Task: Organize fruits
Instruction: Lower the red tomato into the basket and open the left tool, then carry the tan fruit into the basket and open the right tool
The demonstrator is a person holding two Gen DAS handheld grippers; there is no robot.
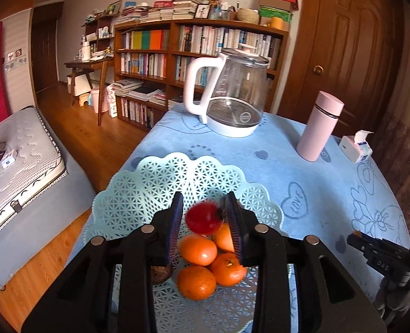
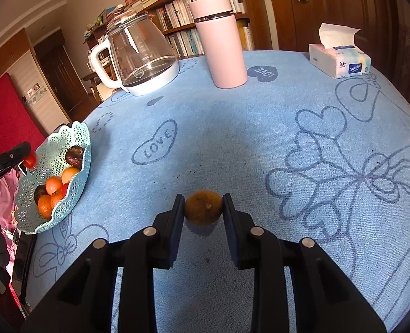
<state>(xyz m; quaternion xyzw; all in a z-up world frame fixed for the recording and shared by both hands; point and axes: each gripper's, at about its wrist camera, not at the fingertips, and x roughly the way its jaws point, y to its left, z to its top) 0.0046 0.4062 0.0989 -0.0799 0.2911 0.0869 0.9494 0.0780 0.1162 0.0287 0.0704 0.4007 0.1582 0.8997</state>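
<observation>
A pale blue lattice fruit basket [image 1: 155, 183] [image 2: 52, 155] sits at the table's left edge and holds several oranges [image 1: 198, 249] and a dark brown fruit [image 1: 160, 274]. My left gripper [image 1: 204, 208] hovers over it with its fingers apart. A blurred red fruit [image 1: 204, 217] [image 2: 29, 160] sits between them, with a gap on its left side. My right gripper [image 2: 203, 202] is low over the blue tablecloth, its pads pressed on both sides of a brown kiwi [image 2: 203, 207].
A glass kettle [image 1: 232, 97] [image 2: 141, 55] with a white handle, a pink flask [image 1: 320, 126] [image 2: 221, 41] and a tissue pack [image 1: 357, 147] [image 2: 340, 58] stand along the far side. The blue cloth [image 2: 260, 138] between them and the grippers is bare. A bed and wooden floor lie left of the table.
</observation>
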